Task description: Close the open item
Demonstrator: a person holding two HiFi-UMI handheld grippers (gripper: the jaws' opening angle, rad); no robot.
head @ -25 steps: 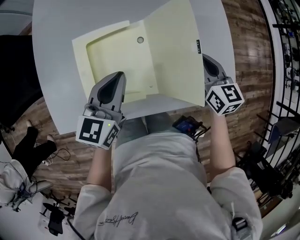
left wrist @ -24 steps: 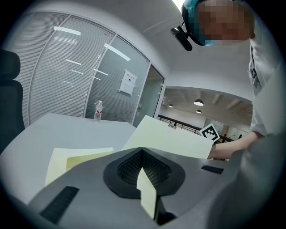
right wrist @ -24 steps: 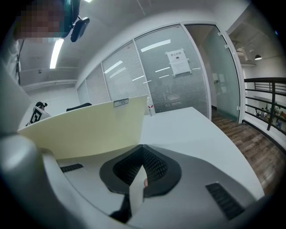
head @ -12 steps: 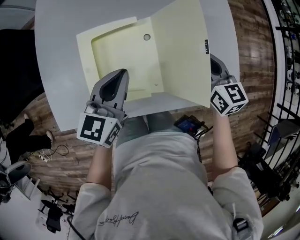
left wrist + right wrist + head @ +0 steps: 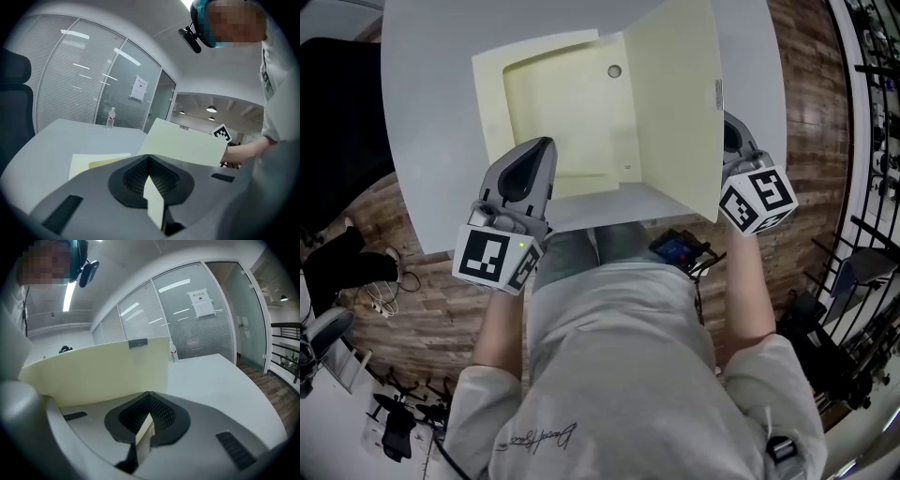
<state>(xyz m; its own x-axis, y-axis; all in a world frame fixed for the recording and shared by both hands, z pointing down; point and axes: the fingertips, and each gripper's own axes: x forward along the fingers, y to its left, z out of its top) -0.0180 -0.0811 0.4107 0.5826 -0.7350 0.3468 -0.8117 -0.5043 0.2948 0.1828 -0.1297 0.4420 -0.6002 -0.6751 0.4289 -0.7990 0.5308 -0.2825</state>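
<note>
While the pale yellow folder (image 5: 567, 122) lies open on the grey tabletop (image 5: 431, 112), both claws have hold of it! The left claw (image 5: 536, 155) sits at the near edge of the back panel (image 5: 544, 103), which lies flat. The left gripper view shows its jaws pressed together on a thin strip of that yellow sheet. Over on the other side, the right claw (image 5: 733, 141) pinches the front cover (image 5: 675, 103) by its outer edge, jaws clamped onto the sheet in the right gripper view. That cover is up off the tabletop, tilted steeply at the fold (so the folder is not closed). A small round snap (image 5: 614, 71) shows on the back panel beside the fold, at the far end. A little dark tab (image 5: 716, 94) sits on the cover's outer edge. Far across the tabletop, well apart from the folder, a water bottle (image 5: 110, 117) stands upright.
</note>
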